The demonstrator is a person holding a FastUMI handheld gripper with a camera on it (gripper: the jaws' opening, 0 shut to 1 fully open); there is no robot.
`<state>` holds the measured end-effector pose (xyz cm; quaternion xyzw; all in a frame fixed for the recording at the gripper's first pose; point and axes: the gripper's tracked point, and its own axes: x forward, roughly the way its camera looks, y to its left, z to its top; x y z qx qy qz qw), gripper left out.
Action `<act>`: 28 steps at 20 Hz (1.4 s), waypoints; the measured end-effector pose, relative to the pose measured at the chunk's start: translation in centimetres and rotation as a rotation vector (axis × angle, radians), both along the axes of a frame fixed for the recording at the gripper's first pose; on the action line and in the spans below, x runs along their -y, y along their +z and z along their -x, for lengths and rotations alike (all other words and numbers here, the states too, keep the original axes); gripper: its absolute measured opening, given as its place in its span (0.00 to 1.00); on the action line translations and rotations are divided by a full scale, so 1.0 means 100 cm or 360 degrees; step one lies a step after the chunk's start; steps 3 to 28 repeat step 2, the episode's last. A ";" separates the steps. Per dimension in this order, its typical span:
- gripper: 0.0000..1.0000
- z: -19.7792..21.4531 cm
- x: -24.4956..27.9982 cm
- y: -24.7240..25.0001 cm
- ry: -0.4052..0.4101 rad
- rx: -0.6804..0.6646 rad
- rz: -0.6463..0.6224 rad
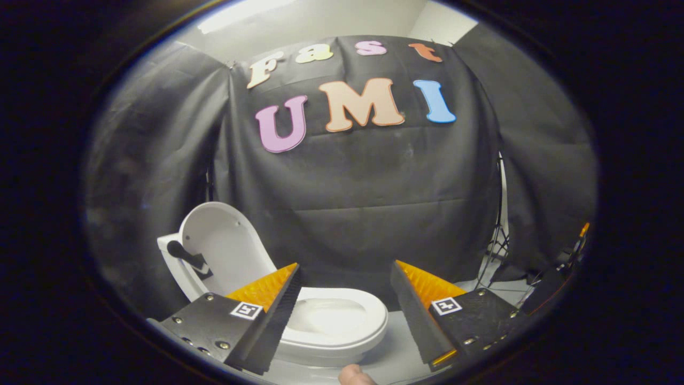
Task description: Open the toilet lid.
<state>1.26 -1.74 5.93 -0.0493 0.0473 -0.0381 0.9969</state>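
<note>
A small white toilet (342, 326) stands on the grey floor below and between my fingers. Its lid (224, 254) stands upright, leaning back against the tank, with the bowl and seat ring uncovered. A black flush handle (184, 254) sticks out beside the lid on the tank's side. My gripper (344, 278) is open and holds nothing, its orange-and-black fingers (267, 299) spread wide above the bowl. The left finger overlaps the seat's near left part; the lid is beyond it.
Black cloth walls close in behind and to both sides of the toilet. A light stand's tripod legs (497, 251) and some dark gear (556, 278) sit at the right. A fingertip (354, 375) shows at the bottom, below the bowl.
</note>
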 end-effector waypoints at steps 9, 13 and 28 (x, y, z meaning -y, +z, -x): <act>0.99 0.003 -0.005 -0.007 0.0018 -0.0021 0.0108; 0.99 0.003 -0.005 -0.007 0.0018 -0.0021 0.0108; 0.99 0.003 -0.005 -0.007 0.0018 -0.0021 0.0108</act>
